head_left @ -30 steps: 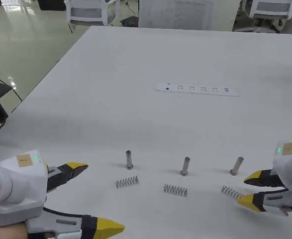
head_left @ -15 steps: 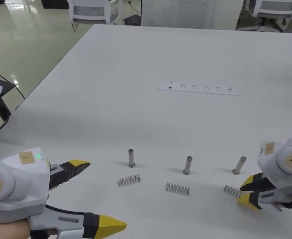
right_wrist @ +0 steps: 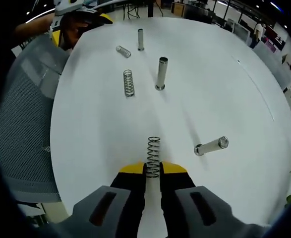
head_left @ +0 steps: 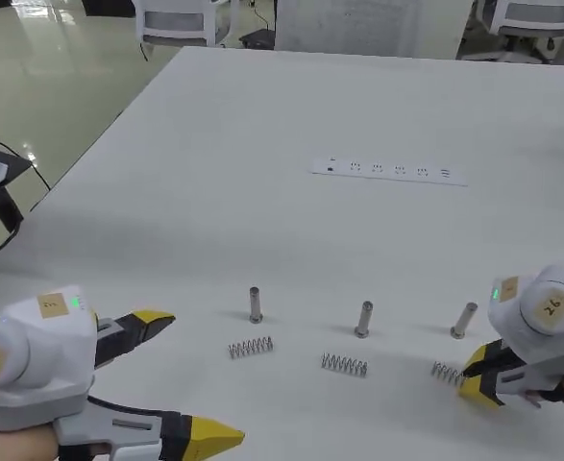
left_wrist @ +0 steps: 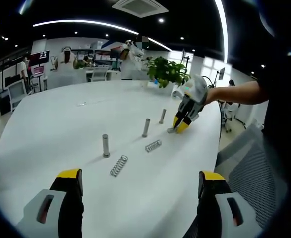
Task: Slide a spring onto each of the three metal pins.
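Right gripper: jaws closed on the near end of the right spring. The spring sticks out forward from the yellow tips, low over the counter. I can't tell if its far end touches the surface.

Left gripper: jaws wide open, nothing between them. It hovers at the near left edge of the counter, well apart from the parts.

Three pins stand upright in a row across the counter: left pin, middle pin, right pin. All three are bare.

Left spring lies flat just in front of the left pin, not touching it. Middle spring lies flat just in front of the middle pin, also apart from it. The spring in my right jaws is just in front of the right pin and slightly to its left, clear of it.

White power strip lies farther back on the counter, well apart from the pins.

In the left gripper view the right gripper comes in from the right, tips down at the far end of the pin row.
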